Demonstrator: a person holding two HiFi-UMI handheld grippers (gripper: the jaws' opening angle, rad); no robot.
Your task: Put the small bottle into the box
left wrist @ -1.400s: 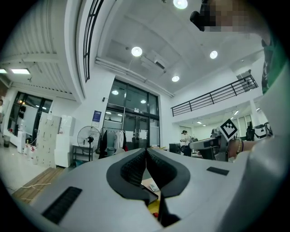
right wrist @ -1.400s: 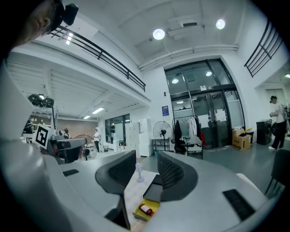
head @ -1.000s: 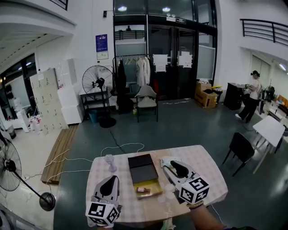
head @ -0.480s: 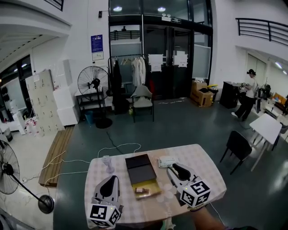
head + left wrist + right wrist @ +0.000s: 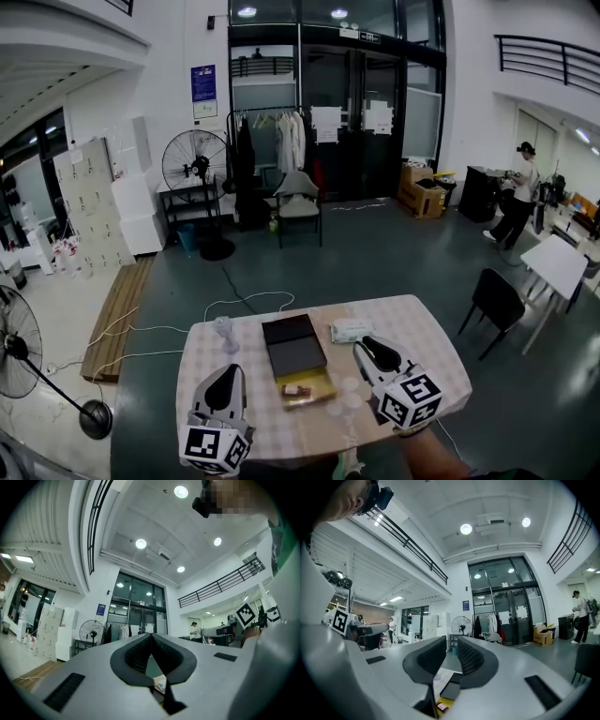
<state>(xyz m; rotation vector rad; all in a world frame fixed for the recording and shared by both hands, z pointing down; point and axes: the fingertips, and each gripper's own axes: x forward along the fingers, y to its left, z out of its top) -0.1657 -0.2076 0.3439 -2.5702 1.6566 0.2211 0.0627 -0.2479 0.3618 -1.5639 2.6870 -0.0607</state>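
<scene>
Small bottle [image 5: 294, 390] lies in the open box [image 5: 319, 380].
We hold our 2 tools short of it: left gripper [image 5: 228, 375] pressed together, right gripper [image 5: 368, 349] jaws just been closing, slightly apart and empty; the job looks done.

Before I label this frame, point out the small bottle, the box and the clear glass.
small bottle [image 5: 294, 390], head view, brown body.
box [image 5: 321, 382], head view, bare yellow floor.
clear glass [image 5: 225, 330], head view, its bowl.
</scene>
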